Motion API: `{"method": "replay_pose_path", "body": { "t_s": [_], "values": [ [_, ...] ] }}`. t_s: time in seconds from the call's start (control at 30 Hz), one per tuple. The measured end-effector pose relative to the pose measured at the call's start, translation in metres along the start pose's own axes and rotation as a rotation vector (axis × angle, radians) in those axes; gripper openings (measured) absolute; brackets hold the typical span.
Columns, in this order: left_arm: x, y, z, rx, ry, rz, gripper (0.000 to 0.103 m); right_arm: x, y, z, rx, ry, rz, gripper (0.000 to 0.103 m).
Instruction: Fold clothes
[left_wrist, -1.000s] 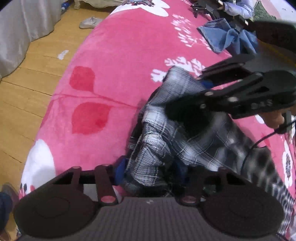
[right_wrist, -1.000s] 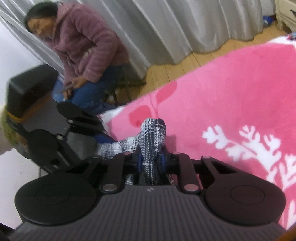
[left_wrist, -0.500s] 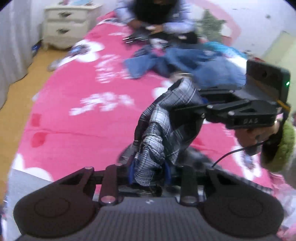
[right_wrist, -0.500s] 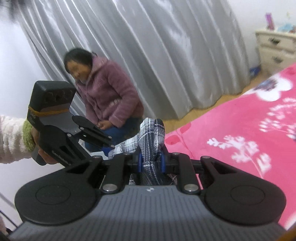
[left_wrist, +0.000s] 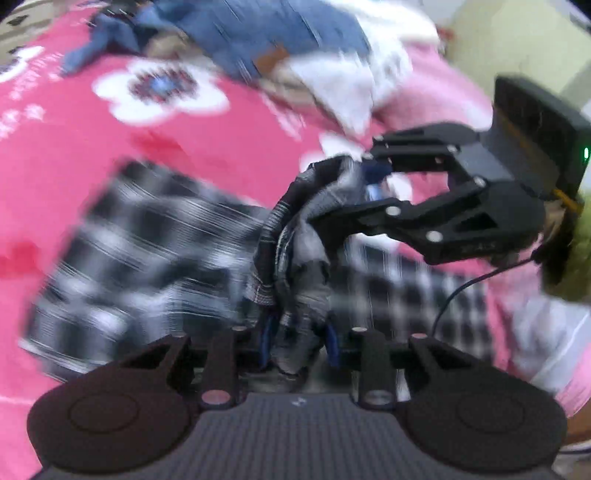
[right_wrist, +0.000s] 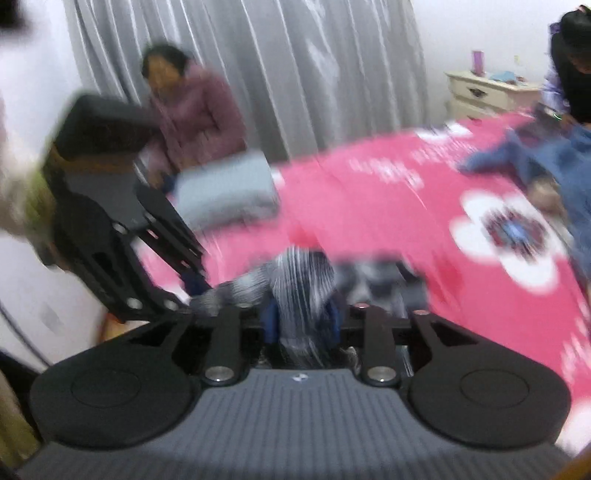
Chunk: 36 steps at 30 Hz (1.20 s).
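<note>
A black-and-white plaid shirt (left_wrist: 147, 236) lies partly spread on the pink flowered bedspread (left_wrist: 66, 147), blurred by motion. A bunched fold of it rises into my left gripper (left_wrist: 299, 341), which is shut on it between the blue pads. My right gripper (left_wrist: 373, 184) comes in from the right and holds another bunch of the same shirt at its tips. In the right wrist view the plaid cloth (right_wrist: 303, 280) fills the gap of my right gripper (right_wrist: 303, 326); its jaws are opening. My left gripper (right_wrist: 192, 284) is just to the left there.
Blue jeans (left_wrist: 277, 33) and white cloth (left_wrist: 343, 85) are piled at the far side of the bed. A seated person in a purple jacket (right_wrist: 199, 114) is by the grey curtain, a folded grey item (right_wrist: 225, 188) lies on the bed edge, and a nightstand (right_wrist: 487, 92) and a second person (right_wrist: 572, 62) are at the right.
Both grippers have swung across the bed with the shirt, toward the pile of jeans. More of the shirt now lies spread on the bedspread. The right jaws stand wider.
</note>
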<state>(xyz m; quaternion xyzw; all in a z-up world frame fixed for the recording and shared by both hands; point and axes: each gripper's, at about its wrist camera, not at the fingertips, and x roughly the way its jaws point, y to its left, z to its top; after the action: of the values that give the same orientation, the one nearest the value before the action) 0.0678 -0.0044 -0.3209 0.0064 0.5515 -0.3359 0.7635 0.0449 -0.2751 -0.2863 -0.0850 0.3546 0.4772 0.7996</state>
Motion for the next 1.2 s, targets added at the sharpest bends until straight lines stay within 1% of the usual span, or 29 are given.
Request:
{"method": "replay_pose_path", "body": {
  "t_s": [0.07, 0.1, 0.13, 0.17, 0.2, 0.23, 0.27, 0.3, 0.37, 0.4, 0.47, 0.53, 0.57, 0.6, 0.63, 0.7, 0.73, 0.77, 0.83, 0.87, 0.9, 0.93, 0.97, 1.0, 1.03, 1.07, 1.13, 1.2],
  "values": [
    [0.037, -0.020, -0.018, 0.019, 0.062, 0.015, 0.028, 0.002, -0.005, -0.036, 0.059, 0.069, -0.078, 0.042],
    [0.042, -0.027, -0.023, 0.026, 0.074, 0.018, 0.028, 0.003, -0.008, -0.054, 0.091, 0.104, -0.118, 0.043],
    [0.045, -0.034, -0.027, 0.033, 0.082, 0.020, 0.028, 0.001, -0.013, -0.066, 0.164, 0.130, -0.162, 0.043],
    [0.048, -0.041, -0.031, 0.040, 0.090, 0.022, 0.032, -0.008, -0.021, -0.074, 0.283, 0.129, -0.190, 0.044],
    [0.044, -0.045, -0.033, 0.049, 0.085, 0.024, 0.034, -0.020, -0.028, -0.082, 0.402, 0.101, -0.194, 0.045],
    [0.038, -0.052, -0.036, 0.056, 0.072, 0.029, 0.037, -0.032, -0.034, -0.089, 0.546, 0.051, -0.183, 0.048],
    [0.032, -0.056, -0.037, 0.070, 0.056, 0.039, 0.042, -0.042, -0.039, -0.097, 0.682, 0.004, -0.171, 0.054],
    [0.026, -0.059, -0.036, 0.086, 0.038, 0.049, 0.044, -0.049, -0.041, -0.107, 0.809, -0.038, -0.156, 0.058],
    [0.016, -0.066, -0.035, 0.118, -0.001, 0.076, 0.053, -0.057, -0.043, -0.127, 1.051, -0.121, -0.119, 0.060],
    [0.017, -0.066, -0.030, 0.136, -0.013, 0.095, 0.055, -0.055, -0.043, -0.135, 1.138, -0.149, -0.102, 0.062],
    [0.024, -0.071, -0.022, 0.172, -0.023, 0.132, 0.056, -0.045, -0.042, -0.144, 1.268, -0.185, -0.071, 0.063],
    [0.035, -0.082, -0.022, 0.220, -0.022, 0.159, 0.056, -0.028, -0.043, -0.146, 1.332, -0.182, -0.046, 0.065],
    [0.040, -0.086, -0.024, 0.240, -0.020, 0.167, 0.056, -0.020, -0.044, -0.147, 1.360, -0.178, -0.034, 0.068],
    [0.048, -0.087, -0.026, 0.255, -0.010, 0.179, 0.055, -0.011, -0.044, -0.148, 1.389, -0.174, -0.022, 0.071],
    [0.057, -0.089, -0.029, 0.270, 0.001, 0.192, 0.054, -0.006, -0.046, -0.150, 1.415, -0.160, -0.020, 0.071],
    [0.065, -0.091, -0.033, 0.282, 0.007, 0.208, 0.045, 0.006, -0.046, -0.155, 1.474, -0.132, -0.026, 0.072],
    [0.066, -0.092, -0.035, 0.281, 0.005, 0.207, 0.033, 0.010, -0.045, -0.156, 1.497, -0.132, -0.010, 0.072],
    [0.067, -0.092, -0.036, 0.279, 0.002, 0.206, 0.030, 0.013, -0.043, -0.157, 1.518, -0.135, 0.010, 0.072],
    [0.058, -0.088, -0.037, 0.256, 0.003, 0.171, 0.027, 0.021, -0.039, -0.157, 1.540, -0.135, 0.043, 0.072],
    [0.052, -0.087, -0.036, 0.248, -0.003, 0.159, 0.028, 0.022, -0.037, -0.156, 1.537, -0.132, 0.033, 0.072],
    [0.047, -0.085, -0.037, 0.255, -0.012, 0.163, 0.028, 0.022, -0.035, -0.155, 1.535, -0.130, 0.017, 0.072],
    [0.042, -0.083, -0.037, 0.265, -0.022, 0.169, 0.033, 0.023, -0.033, -0.155, 1.532, -0.127, 0.002, 0.072],
    [0.038, -0.081, -0.038, 0.275, -0.031, 0.175, 0.042, 0.023, -0.032, -0.155, 1.542, -0.134, -0.003, 0.072],
    [0.035, -0.080, -0.040, 0.300, -0.040, 0.185, 0.045, 0.022, -0.031, -0.157, 1.554, -0.143, -0.006, 0.072],
    [0.035, -0.079, -0.042, 0.333, -0.043, 0.197, 0.045, 0.022, -0.030, -0.158, 1.566, -0.152, -0.008, 0.072],
    [0.037, -0.080, -0.045, 0.379, -0.032, 0.206, 0.043, 0.020, -0.030, -0.159, 1.574, -0.158, -0.013, 0.072],
    [0.046, -0.086, -0.054, 0.490, 0.001, 0.218, 0.040, 0.018, -0.029, -0.163, 1.589, -0.169, -0.017, 0.072],
    [0.057, -0.090, -0.059, 0.565, 0.011, 0.230, 0.037, 0.017, -0.029, -0.166, 1.600, -0.179, -0.018, 0.072]
  ]
}}
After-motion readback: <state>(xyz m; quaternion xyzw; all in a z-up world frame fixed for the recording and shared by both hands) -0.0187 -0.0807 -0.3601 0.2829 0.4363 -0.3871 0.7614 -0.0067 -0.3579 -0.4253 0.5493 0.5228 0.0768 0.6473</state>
